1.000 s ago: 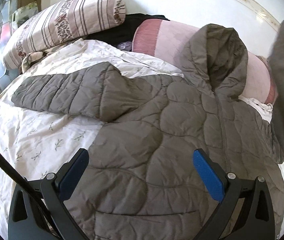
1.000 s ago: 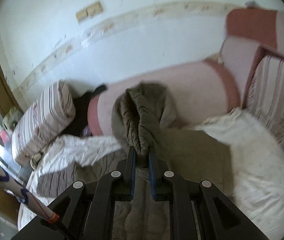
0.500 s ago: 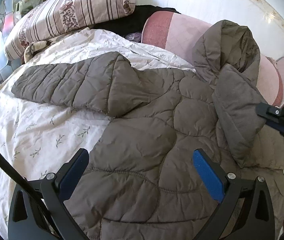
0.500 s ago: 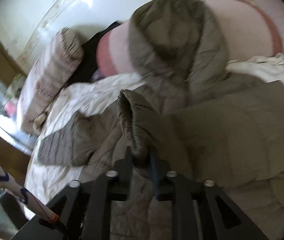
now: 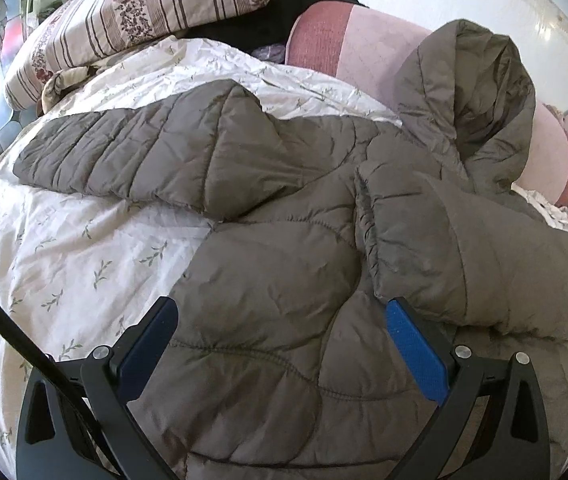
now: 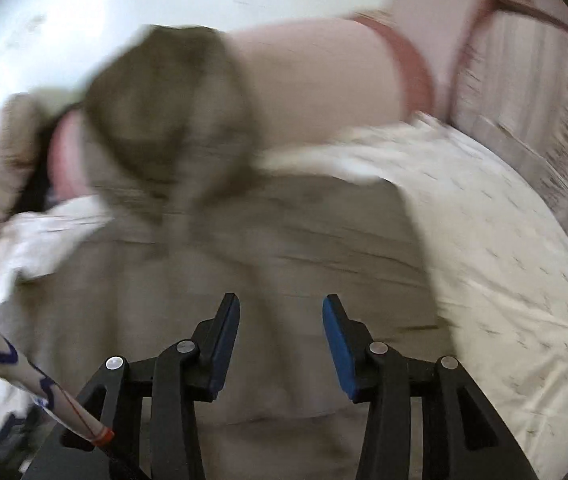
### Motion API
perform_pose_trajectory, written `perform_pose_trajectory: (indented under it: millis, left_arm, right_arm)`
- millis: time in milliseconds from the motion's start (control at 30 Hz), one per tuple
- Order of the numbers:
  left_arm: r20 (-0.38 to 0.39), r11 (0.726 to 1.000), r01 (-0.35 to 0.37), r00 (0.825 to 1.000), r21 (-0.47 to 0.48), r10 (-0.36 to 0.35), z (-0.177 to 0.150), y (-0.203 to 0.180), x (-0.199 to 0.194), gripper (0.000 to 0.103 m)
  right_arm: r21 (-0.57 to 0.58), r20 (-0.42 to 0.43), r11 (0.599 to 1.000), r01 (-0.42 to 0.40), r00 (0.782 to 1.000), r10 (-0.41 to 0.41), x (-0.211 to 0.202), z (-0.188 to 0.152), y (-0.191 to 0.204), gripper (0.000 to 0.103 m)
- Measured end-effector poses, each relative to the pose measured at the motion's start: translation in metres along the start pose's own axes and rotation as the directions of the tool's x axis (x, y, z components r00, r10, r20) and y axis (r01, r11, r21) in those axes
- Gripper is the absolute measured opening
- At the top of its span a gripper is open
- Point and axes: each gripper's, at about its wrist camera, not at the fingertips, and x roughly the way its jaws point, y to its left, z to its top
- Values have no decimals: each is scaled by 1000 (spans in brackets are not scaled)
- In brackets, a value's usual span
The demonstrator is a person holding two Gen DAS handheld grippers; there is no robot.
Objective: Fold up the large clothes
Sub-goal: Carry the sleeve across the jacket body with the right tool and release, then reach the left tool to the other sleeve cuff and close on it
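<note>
Grey hooded puffer jacket [image 5: 284,280] lies spread on the bed [image 5: 64,260], hood [image 5: 472,92] against the pink bolster [image 5: 344,48], one sleeve [image 5: 464,252] folded across its body. My left gripper [image 5: 282,344] gapes wide above the hem. My right gripper [image 6: 281,344] has just been opening, nothing between its jaws.

We note the quilted jacket [image 5: 268,280]: matt padded cloth, stitched. Bedsheet [image 5: 64,248]: creased printed cotton-like cloth. Left gripper [image 5: 282,344]: matt black plastic, textured blue pads.
</note>
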Motion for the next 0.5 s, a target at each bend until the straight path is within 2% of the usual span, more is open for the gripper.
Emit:
perform_pose_trajectory:
  millis: [67, 100, 133, 200, 267, 300, 433, 500]
  left_arm:
    - [-12, 1000, -9, 1000, 9, 9, -1, -3, 4, 103]
    - [-18, 1000, -12, 1000, 13, 12, -2, -3, 6, 103]
    - [-26, 1000, -16, 1000, 19, 16, -3, -5, 9, 103]
    - [-42, 999, -30, 999, 35, 31, -4, -7, 14, 103]
    - [-45, 999, -34, 998, 39, 36, -4, -6, 15, 103]
    - [-42, 999, -33, 999, 34, 34, -4, -5, 13, 103]
    - [-25, 1000, -28, 999, 8, 28, -2, 0, 8, 103]
    - [-24, 1000, -26, 999, 0, 26, -1, 2, 7, 103]
  right_arm:
    - [12, -64, 998, 58, 996, -57, 23, -7, -23, 47]
    - [18, -127, 999, 43, 991, -40, 43, -14, -32, 47]
    - [23, -148, 999, 27, 989, -23, 52, -18, -37, 48]
    - [-5, -130, 1000, 30, 991, -30, 55, -20, -36, 48]
    - [-18, -129, 997, 72, 989, -74, 48, -16, -30, 47]
    - [-18, -94, 996, 89, 991, -90, 35, -14, -23, 47]
    - [-91, -11, 994, -54, 999, 53, -4, -19, 23, 47]
    - [-128, -29, 980, -149, 989, 147, -11, -31, 49, 47]
